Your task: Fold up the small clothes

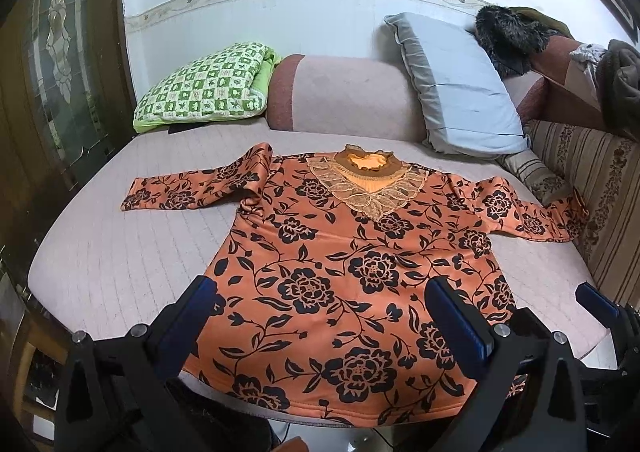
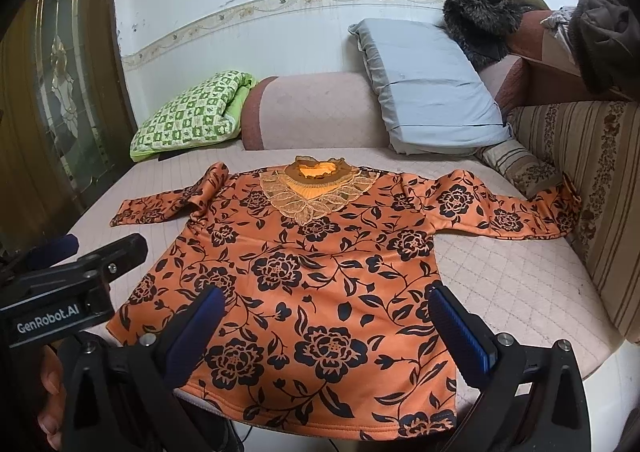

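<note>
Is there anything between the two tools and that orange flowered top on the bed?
Nothing visible. The left tool and right tool both hang open right over the top, which lies spread flat.

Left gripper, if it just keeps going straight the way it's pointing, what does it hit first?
Most likely the orange floral top, spread flat on the bed. The open left gripper points along its lower body toward the lace collar; its height above the fabric is unclear.

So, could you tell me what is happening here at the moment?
A person holds a gripper in each hand over an orange flowered top spread flat on a bed, sleeves out to both sides. The left gripper and right gripper are both open near the hem, holding nothing. No fold shows yet.
</note>
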Action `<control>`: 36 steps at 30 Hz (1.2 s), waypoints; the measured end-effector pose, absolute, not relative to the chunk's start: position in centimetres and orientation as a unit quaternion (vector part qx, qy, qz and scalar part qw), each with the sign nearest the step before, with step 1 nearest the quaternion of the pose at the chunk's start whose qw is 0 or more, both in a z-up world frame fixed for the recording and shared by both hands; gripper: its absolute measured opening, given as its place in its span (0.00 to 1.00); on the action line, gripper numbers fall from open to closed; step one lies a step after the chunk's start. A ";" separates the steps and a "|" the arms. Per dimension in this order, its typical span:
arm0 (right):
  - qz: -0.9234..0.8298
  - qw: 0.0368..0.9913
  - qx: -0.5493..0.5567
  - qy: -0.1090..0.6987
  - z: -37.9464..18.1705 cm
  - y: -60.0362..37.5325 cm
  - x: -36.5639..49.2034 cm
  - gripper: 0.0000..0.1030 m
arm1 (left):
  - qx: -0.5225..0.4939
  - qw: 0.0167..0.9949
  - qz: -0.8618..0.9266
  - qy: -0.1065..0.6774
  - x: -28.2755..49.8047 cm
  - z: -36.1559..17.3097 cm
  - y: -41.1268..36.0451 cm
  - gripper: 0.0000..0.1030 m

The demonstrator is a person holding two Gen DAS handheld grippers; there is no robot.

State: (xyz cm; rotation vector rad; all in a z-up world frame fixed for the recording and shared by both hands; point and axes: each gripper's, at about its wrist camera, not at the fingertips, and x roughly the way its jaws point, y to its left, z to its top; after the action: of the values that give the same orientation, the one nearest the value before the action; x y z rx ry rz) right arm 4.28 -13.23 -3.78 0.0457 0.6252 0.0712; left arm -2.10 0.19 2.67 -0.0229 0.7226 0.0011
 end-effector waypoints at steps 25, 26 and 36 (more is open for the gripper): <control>0.042 0.950 0.013 0.308 -3.5 -12.2 4.4 1.00 | -0.019 0.933 0.005 0.359 -2.0 1.6 0.9 1.00; 0.042 0.950 0.013 0.308 -3.5 -12.2 4.4 1.00 | -0.018 0.933 0.005 0.360 -2.0 1.6 0.9 1.00; 0.042 0.950 0.013 0.308 -3.5 -12.1 4.4 1.00 | -0.018 0.932 0.004 0.361 -2.0 1.5 0.9 1.00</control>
State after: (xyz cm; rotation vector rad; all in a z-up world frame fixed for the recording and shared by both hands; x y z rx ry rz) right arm 4.42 -12.14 -3.47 0.0268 0.6273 0.0850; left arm -2.03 0.85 1.50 -0.0366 0.7394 0.0090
